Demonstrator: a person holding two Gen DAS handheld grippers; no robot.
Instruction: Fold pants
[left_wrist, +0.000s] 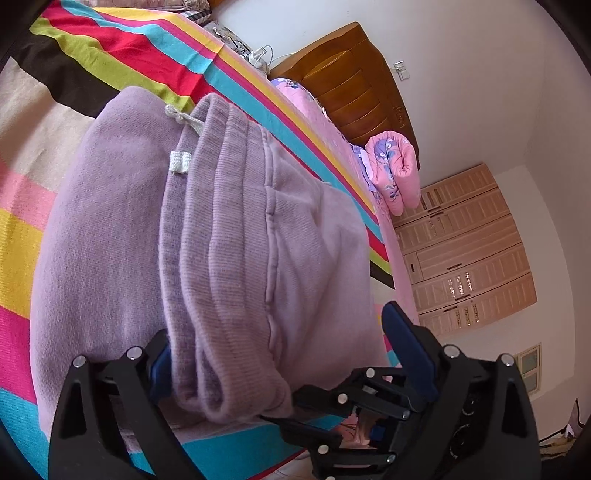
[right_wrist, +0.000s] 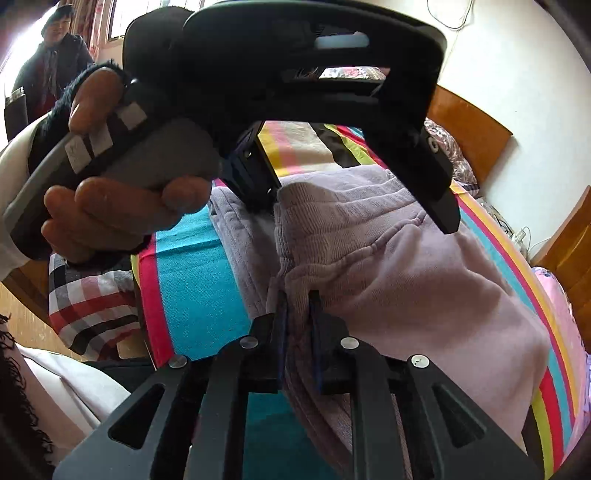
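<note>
Lilac pants (left_wrist: 221, 236) lay folded on the striped blanket (left_wrist: 122, 48) over the bed, waistband and white drawstring (left_wrist: 180, 161) on top. My left gripper (left_wrist: 280, 354) stood spread wide, its fingers astride the waistband edge, one blue pad (left_wrist: 410, 354) clear of the cloth. My right gripper (right_wrist: 297, 325) was pinching a fold of the pants.

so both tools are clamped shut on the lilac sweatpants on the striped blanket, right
Not quite. Only the right tool is clamped shut on the lilac sweatpants, as the right wrist view shows. In the left wrist view, the left tool is open, its blue-padded fingers spread wide around the ribbed waistband. The sweatpants do lie on the bright striped blanket.
</note>
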